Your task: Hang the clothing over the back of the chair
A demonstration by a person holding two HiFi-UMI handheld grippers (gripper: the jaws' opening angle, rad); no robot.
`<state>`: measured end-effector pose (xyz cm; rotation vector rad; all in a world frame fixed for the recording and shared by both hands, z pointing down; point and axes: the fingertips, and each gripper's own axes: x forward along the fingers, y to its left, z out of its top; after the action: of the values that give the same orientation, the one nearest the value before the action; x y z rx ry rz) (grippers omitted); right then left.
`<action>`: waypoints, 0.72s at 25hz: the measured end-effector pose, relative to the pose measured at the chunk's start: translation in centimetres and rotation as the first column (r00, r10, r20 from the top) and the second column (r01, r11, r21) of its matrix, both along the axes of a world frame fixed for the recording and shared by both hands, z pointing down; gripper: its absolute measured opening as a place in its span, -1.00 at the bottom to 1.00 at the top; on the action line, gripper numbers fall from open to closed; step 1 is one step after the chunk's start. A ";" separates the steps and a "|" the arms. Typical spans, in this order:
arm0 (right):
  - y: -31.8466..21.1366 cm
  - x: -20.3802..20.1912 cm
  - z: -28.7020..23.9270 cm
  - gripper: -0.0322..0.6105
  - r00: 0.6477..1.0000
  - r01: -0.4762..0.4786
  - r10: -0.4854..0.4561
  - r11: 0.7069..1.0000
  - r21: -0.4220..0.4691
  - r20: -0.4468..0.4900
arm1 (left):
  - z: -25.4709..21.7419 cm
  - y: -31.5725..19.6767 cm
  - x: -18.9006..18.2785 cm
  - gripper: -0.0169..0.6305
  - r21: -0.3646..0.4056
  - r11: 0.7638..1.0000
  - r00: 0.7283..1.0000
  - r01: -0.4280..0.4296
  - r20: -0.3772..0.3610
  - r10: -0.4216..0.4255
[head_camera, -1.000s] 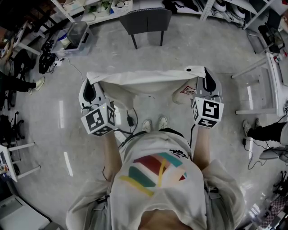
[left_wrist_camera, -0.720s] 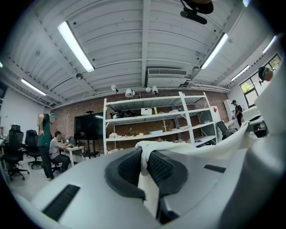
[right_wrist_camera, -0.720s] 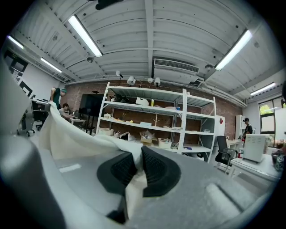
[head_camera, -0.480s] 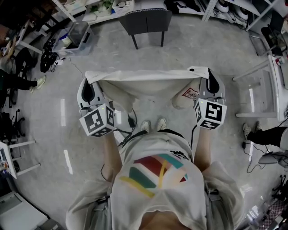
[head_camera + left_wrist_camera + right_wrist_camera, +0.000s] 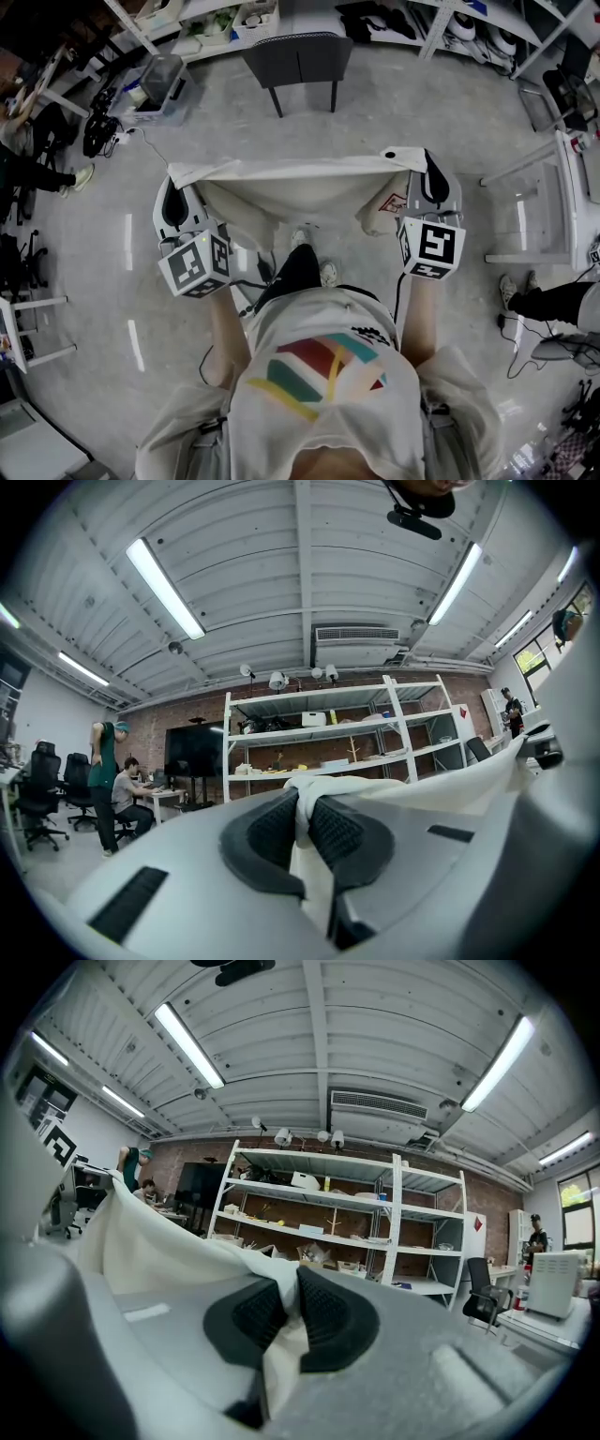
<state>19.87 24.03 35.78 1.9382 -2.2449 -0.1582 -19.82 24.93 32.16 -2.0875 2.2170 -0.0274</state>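
A white garment with a small red print hangs stretched between my two grippers at about waist height. My left gripper is shut on its left corner, and the cloth shows pinched between the dark pads. My right gripper is shut on the right corner, where the cloth bunches between its pads. The dark grey chair stands ahead of me on the floor, its back facing me, a good step beyond the garment.
A clear plastic bin sits left of the chair. Shelving runs along the far wall. A white table frame stands at the right. Cables trail on the floor near my feet. A person's legs show at the left edge.
I have stepped forward with one leg, and both grippers have carried the stretched garment a little closer to the chair. The grips on the cloth are unchanged.
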 end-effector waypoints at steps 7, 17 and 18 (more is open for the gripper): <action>-2.3 1.3 -0.6 -0.85 1.000 -0.008 0.008 1.000 0.015 -0.001 | -0.3 -2.6 1.3 -0.89 0.014 1.000 1.000 -0.015 -0.001 0.015; -7.7 1.4 1.3 -0.85 0.998 -0.038 0.037 0.999 -0.009 -0.046 | 3.3 -10.3 1.2 -0.89 -0.014 0.999 0.999 -0.032 -0.032 0.032; -8.6 1.4 1.6 -0.85 0.998 -0.043 0.043 0.999 -0.014 -0.049 | 4.0 -11.3 1.2 -0.89 -0.021 0.999 0.999 -0.035 -0.033 0.034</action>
<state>21.26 15.48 37.41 1.9514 -2.1657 -0.1803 -18.66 13.65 36.13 -2.1523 2.2078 -0.0151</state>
